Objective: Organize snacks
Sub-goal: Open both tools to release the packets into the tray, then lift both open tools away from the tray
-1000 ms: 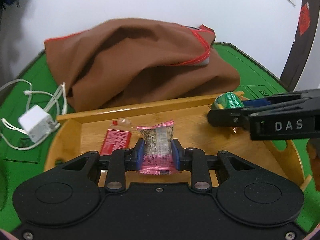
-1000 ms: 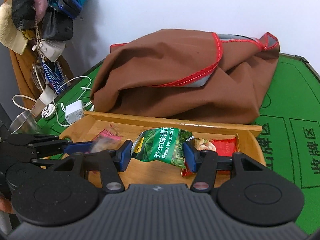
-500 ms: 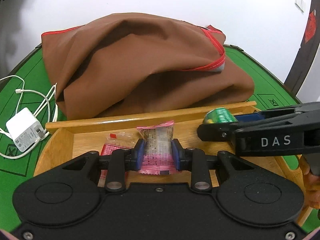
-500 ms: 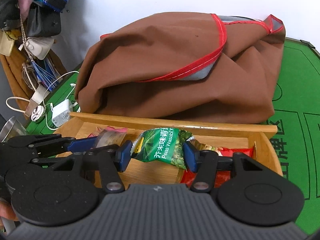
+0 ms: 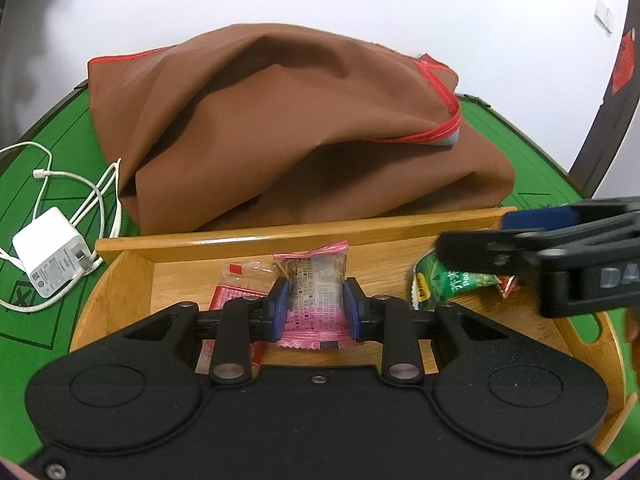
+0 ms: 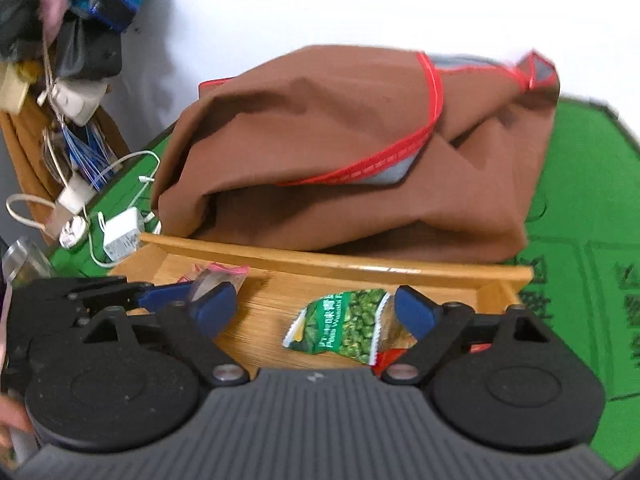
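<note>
Pink-edged and crinkly, the small clear-windowed snack packet (image 5: 314, 296) stands upright, clenched between the blue pads of the left gripper (image 5: 314, 308), above the floor of the shallow bamboo tray (image 5: 248, 240). Its sealed ends are bright pink, its middle printed with fine text. Over on the right, the right gripper (image 6: 316, 310) has just been opening, its jaws now spread wide and released, and the green foil bag of wasabi peas (image 6: 340, 326) lies loose on the tray floor between them, touching neither pad. That bag is glossy, with a zigzag white edge and a picture of peas. A red flat packet (image 5: 230, 300) lies by the pink one. Behind the tray sits a brown cloth bag with red trim (image 5: 288, 128); a white charger with cable (image 5: 52, 258) rests on the green tabletop (image 5: 48, 128).
</note>
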